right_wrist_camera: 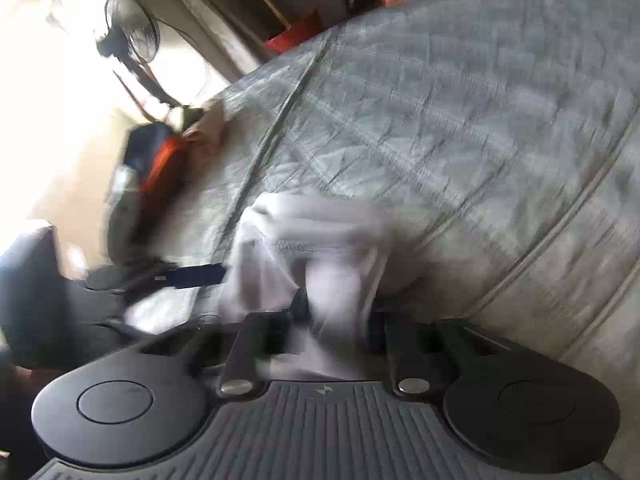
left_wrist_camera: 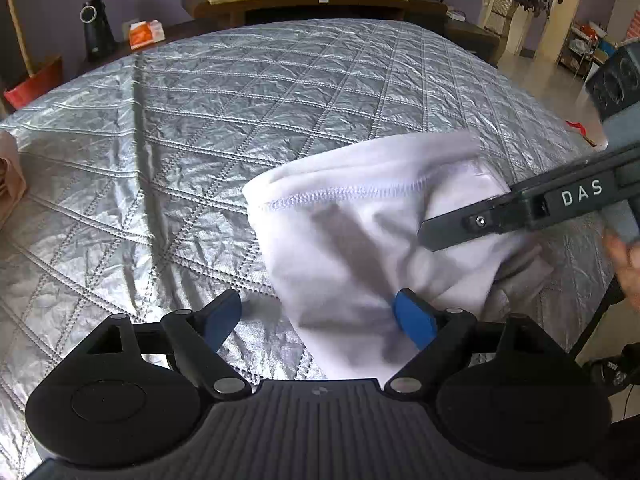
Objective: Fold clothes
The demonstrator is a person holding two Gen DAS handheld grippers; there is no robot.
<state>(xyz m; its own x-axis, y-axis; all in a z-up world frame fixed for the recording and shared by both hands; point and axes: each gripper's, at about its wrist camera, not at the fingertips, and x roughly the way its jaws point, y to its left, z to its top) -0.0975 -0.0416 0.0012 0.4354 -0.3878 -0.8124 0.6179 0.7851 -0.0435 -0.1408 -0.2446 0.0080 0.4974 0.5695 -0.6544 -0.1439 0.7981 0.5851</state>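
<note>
A white garment (left_wrist_camera: 360, 240) lies bunched on the silver quilted bed cover (left_wrist_camera: 200, 140), its stitched hem facing up. My left gripper (left_wrist_camera: 320, 318) stands open with its blue pads (left_wrist_camera: 414, 322) wide apart. The cloth's lower edge hangs between them and brushes the right pad. My right gripper (left_wrist_camera: 434, 236) reaches in from the right, its dark fingers pinched into the cloth's right side. In the blurred right wrist view the right gripper (right_wrist_camera: 336, 316) is shut on a fold of the white garment (right_wrist_camera: 312, 240), and the left gripper's finger (right_wrist_camera: 196, 274) shows at the left.
A beige item (left_wrist_camera: 10, 176) lies at the bed's left edge. Beyond the bed stand a wooden TV bench (left_wrist_camera: 312, 0), a black speaker (left_wrist_camera: 96, 28) and an orange box (left_wrist_camera: 146, 34). A hand (left_wrist_camera: 626, 264) holds the right gripper. A fan (right_wrist_camera: 130, 28) stands on the floor.
</note>
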